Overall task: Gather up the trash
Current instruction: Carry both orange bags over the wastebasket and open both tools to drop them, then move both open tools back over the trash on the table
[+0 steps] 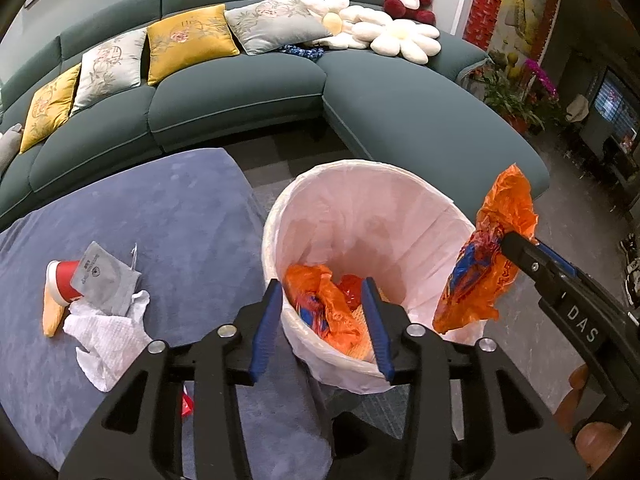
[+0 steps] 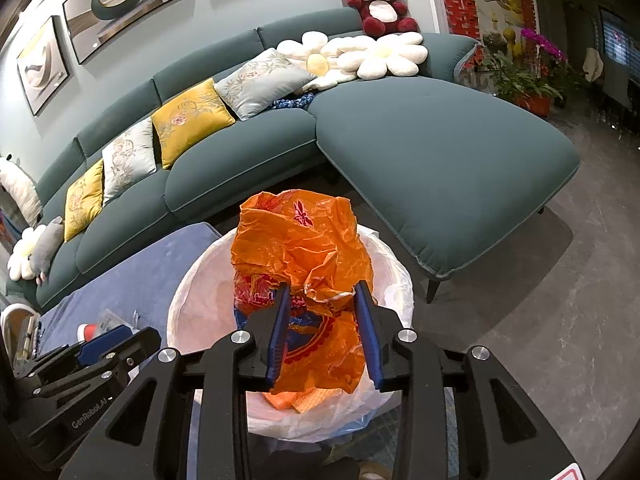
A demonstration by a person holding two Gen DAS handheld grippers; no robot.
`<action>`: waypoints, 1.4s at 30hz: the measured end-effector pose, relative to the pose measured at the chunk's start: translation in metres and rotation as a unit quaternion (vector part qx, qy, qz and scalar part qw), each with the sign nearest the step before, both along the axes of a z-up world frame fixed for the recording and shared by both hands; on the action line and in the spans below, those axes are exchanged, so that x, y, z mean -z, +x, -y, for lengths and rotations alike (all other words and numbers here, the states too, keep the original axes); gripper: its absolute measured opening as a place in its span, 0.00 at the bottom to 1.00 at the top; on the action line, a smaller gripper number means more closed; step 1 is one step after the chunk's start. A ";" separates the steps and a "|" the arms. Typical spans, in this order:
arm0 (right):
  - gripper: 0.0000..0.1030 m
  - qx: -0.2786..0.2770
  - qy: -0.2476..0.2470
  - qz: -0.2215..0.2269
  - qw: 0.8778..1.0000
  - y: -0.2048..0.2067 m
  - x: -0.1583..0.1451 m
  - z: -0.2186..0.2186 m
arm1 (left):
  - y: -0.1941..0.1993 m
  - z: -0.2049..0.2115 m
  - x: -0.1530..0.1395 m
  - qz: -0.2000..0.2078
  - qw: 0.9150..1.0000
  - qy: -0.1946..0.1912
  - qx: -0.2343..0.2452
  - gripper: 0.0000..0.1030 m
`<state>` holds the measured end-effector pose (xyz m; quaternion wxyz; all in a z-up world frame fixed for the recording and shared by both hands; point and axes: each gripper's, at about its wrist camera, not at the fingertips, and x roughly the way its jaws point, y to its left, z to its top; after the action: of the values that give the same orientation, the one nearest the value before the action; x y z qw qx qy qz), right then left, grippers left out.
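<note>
A trash bin with a white liner (image 1: 400, 200) stands beside a blue-covered table (image 1: 160, 208). Orange wrappers (image 1: 328, 312) lie inside it. My left gripper (image 1: 324, 292) is open and empty over the bin's near rim. My right gripper (image 2: 322, 300) is shut on a crumpled orange plastic bag (image 2: 296, 240) and holds it above the bin (image 2: 192, 292); the bag also shows in the left wrist view (image 1: 492, 256) at the bin's right rim. On the table lie a red paper cup (image 1: 64, 280), a grey packet (image 1: 104, 280) and a crumpled white tissue (image 1: 112, 336).
A teal sectional sofa (image 1: 360, 96) with cushions stands behind the table and bin. A small red scrap (image 1: 187, 404) lies near the table's front edge. Potted plants (image 1: 512, 96) stand at the right. Grey floor (image 2: 540, 300) lies right of the bin.
</note>
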<state>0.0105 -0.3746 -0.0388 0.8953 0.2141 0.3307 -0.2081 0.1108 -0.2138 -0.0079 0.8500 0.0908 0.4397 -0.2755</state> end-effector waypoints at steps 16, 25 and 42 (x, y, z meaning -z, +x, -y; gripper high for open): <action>0.49 -0.003 -0.017 0.003 1.000 0.007 -0.008 -0.011 | 0.005 -0.022 0.003 -0.005 1.000 0.001 -0.025 0.46; 0.49 -0.015 -0.021 0.003 1.000 0.012 -0.015 -0.025 | 0.008 -0.040 0.003 -0.009 0.999 -0.002 -0.041 0.48; 0.50 -0.084 -0.036 -0.001 0.996 0.034 -0.029 -0.099 | 0.019 -0.120 -0.001 -0.004 0.995 -0.010 -0.102 0.59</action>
<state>0.0443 -0.2755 -0.0094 0.9164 0.1532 0.3407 -0.1435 0.1300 -0.0936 -0.0070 0.8726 0.0356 0.4476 -0.1924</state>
